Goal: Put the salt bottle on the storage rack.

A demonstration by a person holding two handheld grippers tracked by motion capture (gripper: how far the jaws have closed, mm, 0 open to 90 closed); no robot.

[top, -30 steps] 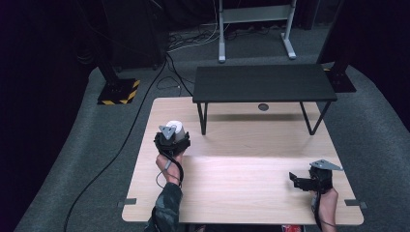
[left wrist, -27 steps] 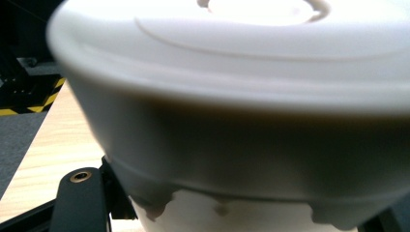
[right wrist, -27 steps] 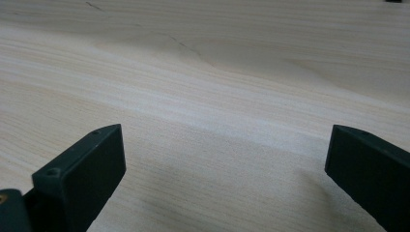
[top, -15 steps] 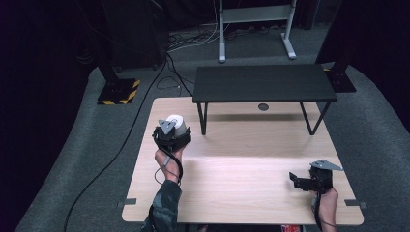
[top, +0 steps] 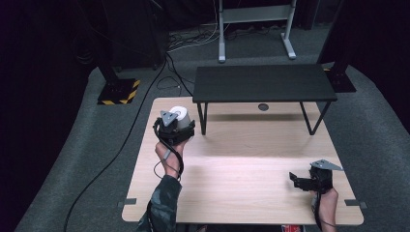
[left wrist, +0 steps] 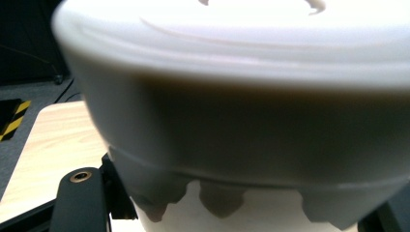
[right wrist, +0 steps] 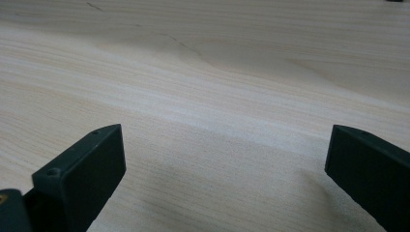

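Your left gripper [top: 178, 126] was clamped on a white cup [top: 181, 116], and between the earlier high-view pictures and this one you had lifted it clear of the wooden table [top: 232, 193]. Earlier the cup sat lower and nearer you at the table's left side; now it was held in the air near the far-left corner, close to the left legs of the small black table [top: 263, 83] that stood across the far edge. In the left gripper view the cup's pale wall and broad rim [left wrist: 232, 72] crowded the lens, with a black jaw showing low at the left pressed against its side, so the grip looked firm. Whether anything was inside the cup, you could not tell from these views.

Your right gripper [top: 302, 181] had not shifted across the three high-view pictures. It rested near the table's near-right corner, its jaws standing well apart with nothing but bare wood grain between them in the right gripper view [right wrist: 217, 145].

That lift suggests the pick-up was done and the carry had begun. The black table's top seemed the likely place for the cup, though that is only a guess. The cup's wide rim sat well above the jaws, so tipping looked like the main risk if you swung it quickly.
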